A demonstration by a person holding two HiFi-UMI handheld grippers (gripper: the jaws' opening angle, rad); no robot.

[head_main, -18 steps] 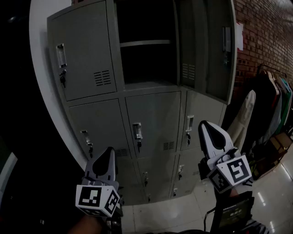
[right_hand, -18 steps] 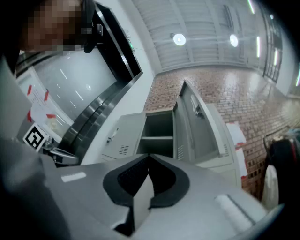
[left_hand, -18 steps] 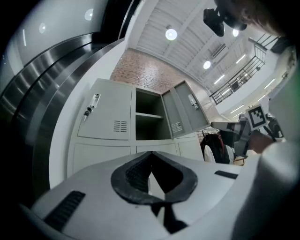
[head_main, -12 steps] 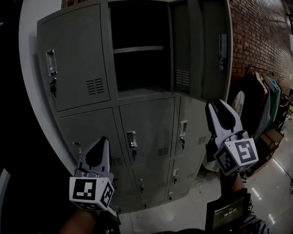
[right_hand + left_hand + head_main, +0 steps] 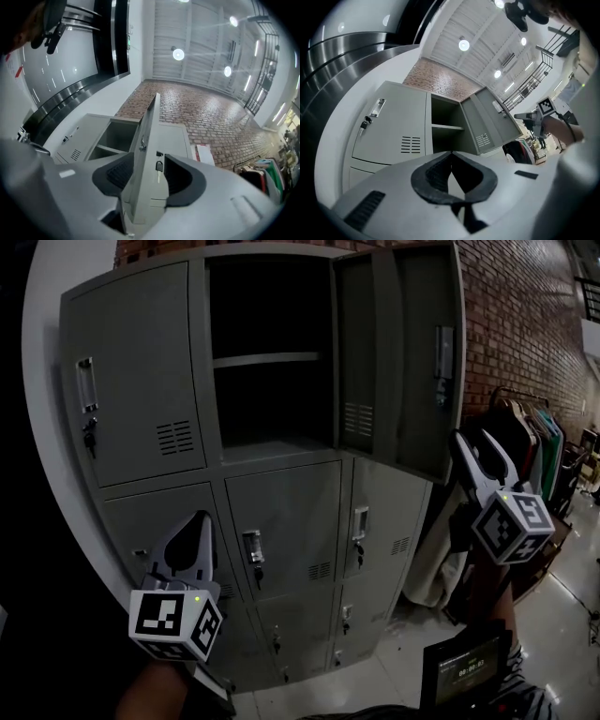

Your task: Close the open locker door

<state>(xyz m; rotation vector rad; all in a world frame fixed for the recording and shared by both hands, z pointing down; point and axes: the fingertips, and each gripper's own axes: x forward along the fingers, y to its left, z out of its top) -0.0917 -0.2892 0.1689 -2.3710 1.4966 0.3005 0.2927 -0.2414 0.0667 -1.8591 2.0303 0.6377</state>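
Observation:
The grey locker bank fills the head view, its top middle compartment open, dark inside and split by a shelf. The open door swings out to the right. My right gripper is raised at the door's outer edge, near its lower corner. In the right gripper view the door appears edge-on in the gap of the open right gripper, a key hanging from its lock; neither pad presses it. My left gripper hangs low before the lower lockers, shut and empty.
Closed locker doors with keys surround the open one. A brick wall and a clothes rack stand right of the door, with a pale garment below it. A small screen sits at the bottom edge.
My right gripper has risen and moved right, up to the open door's outer edge. The left gripper stays low. The view has shifted, so the lockers sit lower and further left.

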